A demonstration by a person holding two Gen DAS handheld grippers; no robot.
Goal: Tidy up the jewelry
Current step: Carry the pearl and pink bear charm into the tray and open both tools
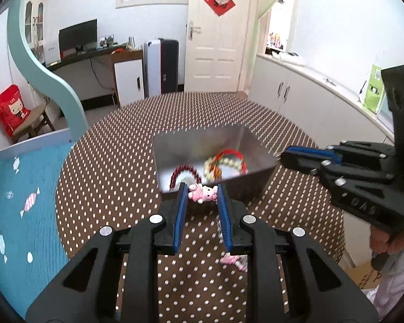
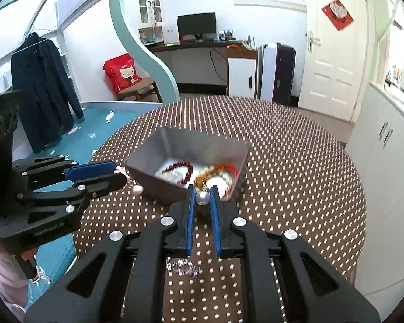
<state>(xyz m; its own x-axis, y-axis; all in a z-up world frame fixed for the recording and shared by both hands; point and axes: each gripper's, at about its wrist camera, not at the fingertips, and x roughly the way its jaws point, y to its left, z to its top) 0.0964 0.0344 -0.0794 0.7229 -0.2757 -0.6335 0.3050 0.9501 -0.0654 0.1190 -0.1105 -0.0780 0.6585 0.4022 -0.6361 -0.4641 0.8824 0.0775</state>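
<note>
Tray [image 1: 175, 150], frame centre: dull brushed metal, smooth. Table cover [image 1: 115, 140]: matt dotted cloth. Pig charm [image 1: 202, 192]: glossy pink plastic. Pearl [image 2: 202, 197]: glossy. Gripper pads [image 1: 181, 215]: matt blue, body blk plastic.

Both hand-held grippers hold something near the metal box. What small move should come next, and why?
Probably carry the left hand-held gripper slightly forward over the metal box rim, then open. It grips the pink pig charm just outside the near wall, and bracelets already lie inside. The right hand-held gripper grips a pearl there too.
</note>
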